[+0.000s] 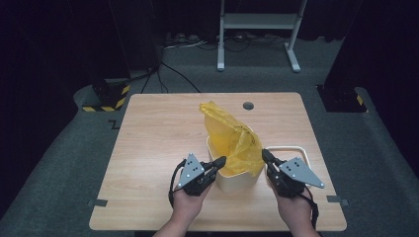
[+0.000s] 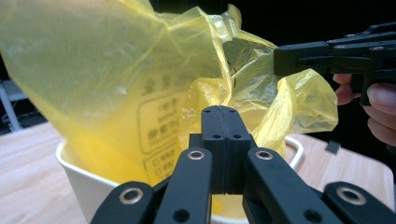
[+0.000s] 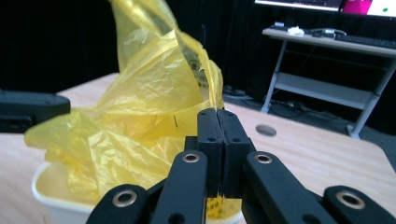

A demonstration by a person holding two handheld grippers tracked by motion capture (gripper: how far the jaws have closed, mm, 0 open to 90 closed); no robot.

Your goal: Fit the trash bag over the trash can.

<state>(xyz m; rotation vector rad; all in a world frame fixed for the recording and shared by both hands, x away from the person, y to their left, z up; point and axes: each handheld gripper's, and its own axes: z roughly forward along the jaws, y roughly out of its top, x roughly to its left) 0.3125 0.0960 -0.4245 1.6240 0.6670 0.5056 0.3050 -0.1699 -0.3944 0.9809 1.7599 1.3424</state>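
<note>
Billowing translucent yellow plastic bag (image 1: 231, 139) rises out of the small white plastic bin (image 1: 236, 182), blocking the gap between left gripper (image 1: 220, 162) and right gripper (image 1: 266, 156), while the light wooden tabletop (image 1: 158, 133) around lies open.

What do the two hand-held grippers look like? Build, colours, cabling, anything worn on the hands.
Both match: the left hand-held gripper and right hand-held gripper have matte black bodies with two flat, blocky black jaws driven by black link arms with silver-ringed pivot holes. Each carries a grey three-cornered plate on top, dotted with small holes. A black cable loops off each. The hands are bare; no gloves or sleeves visible.
</note>
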